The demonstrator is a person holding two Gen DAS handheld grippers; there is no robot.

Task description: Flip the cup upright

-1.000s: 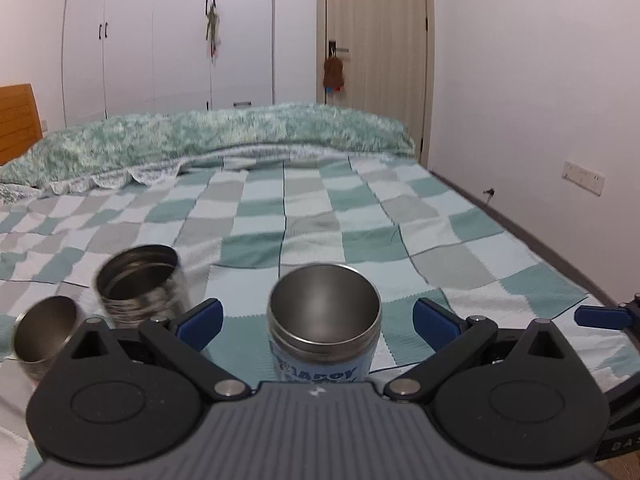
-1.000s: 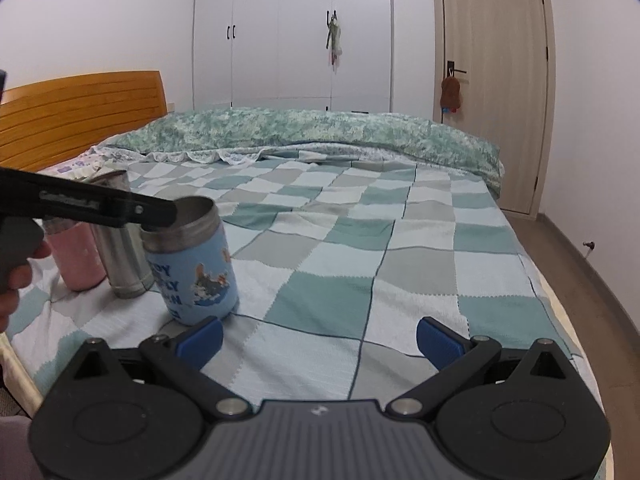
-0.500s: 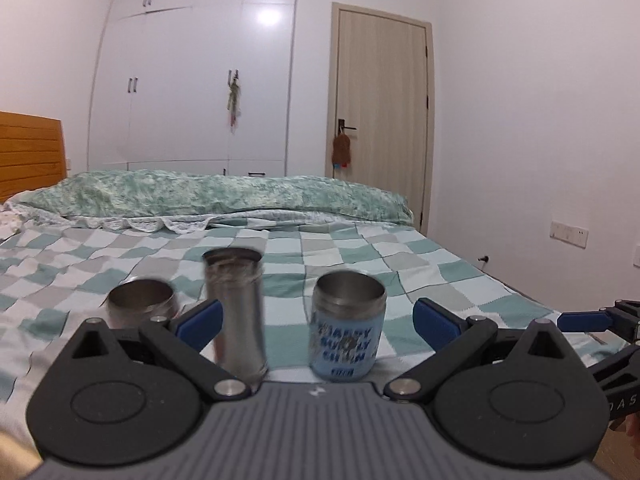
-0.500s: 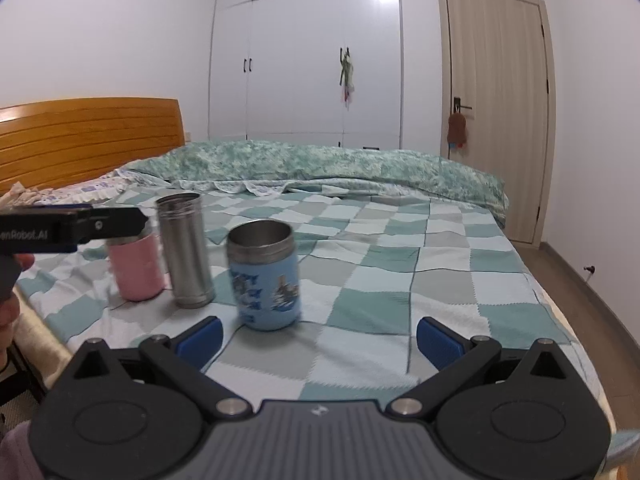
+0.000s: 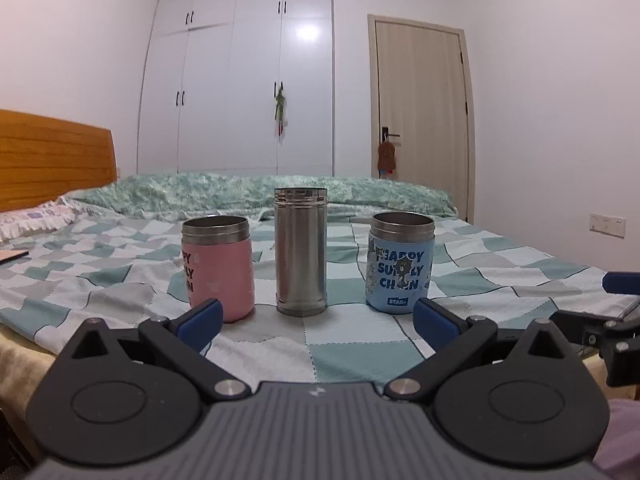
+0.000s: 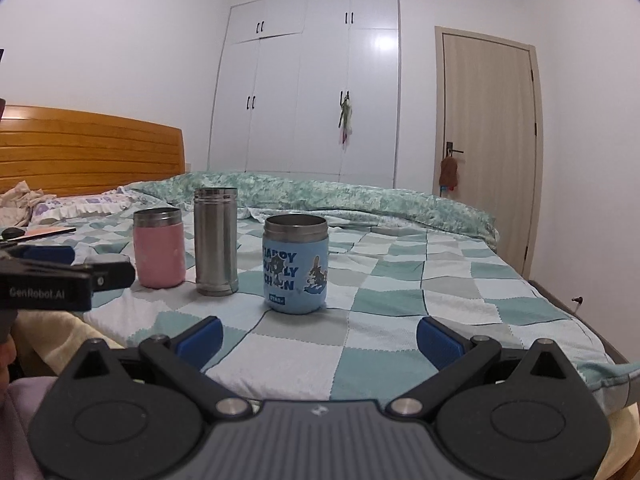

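Note:
Three cups stand upright, mouths up, in a row near the front edge of the bed: a pink cup (image 5: pixel 219 269), a tall steel cup (image 5: pixel 300 256) and a blue printed cup (image 5: pixel 401 266). They also show in the right wrist view: the pink cup (image 6: pixel 158 253), the steel cup (image 6: pixel 215 241), the blue cup (image 6: pixel 295 269). My left gripper (image 5: pixel 316 317) is open and empty, short of the row. My right gripper (image 6: pixel 318 334) is open and empty, in front of the blue cup.
The cups rest on a checked green and white bedspread (image 5: pixel 480 272). A wooden headboard (image 6: pixel 88 152) is at the left, a rolled duvet (image 6: pixel 340 196) behind, and a wardrobe and door beyond. The left gripper's body (image 6: pixel 44 280) shows at the left of the right wrist view.
Both grippers have drawn back and dropped lower, away from the cups. The blue cup that stood between my left fingers now stands free in the row.

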